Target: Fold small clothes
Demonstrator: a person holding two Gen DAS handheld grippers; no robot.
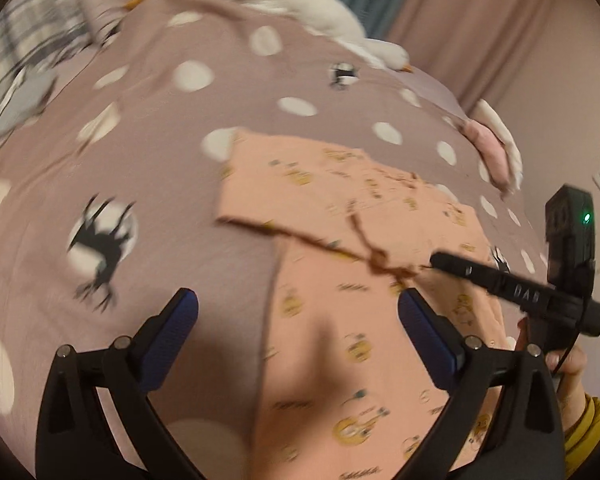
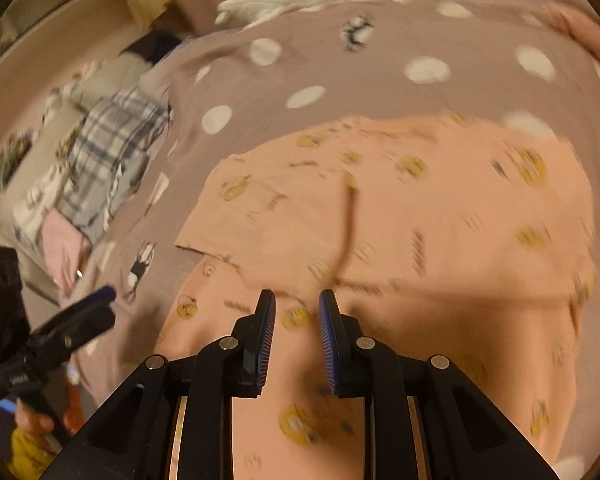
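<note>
Matt peach cloth garment (image 2: 440, 216), ribbed blue pads (image 1: 168, 340), matt-black plastic arms.

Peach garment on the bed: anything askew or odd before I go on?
The peach garment lies partly folded on the bedspread, but its folded edge runs crooked and a drawstring trails loose over it. Both views are motion-blurred. No damage shows. Left gripper and right gripper have jaws apart, holding nothing.

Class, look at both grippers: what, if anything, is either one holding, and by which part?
Nothing. The left gripper and right gripper are both open above the peach garment.
</note>
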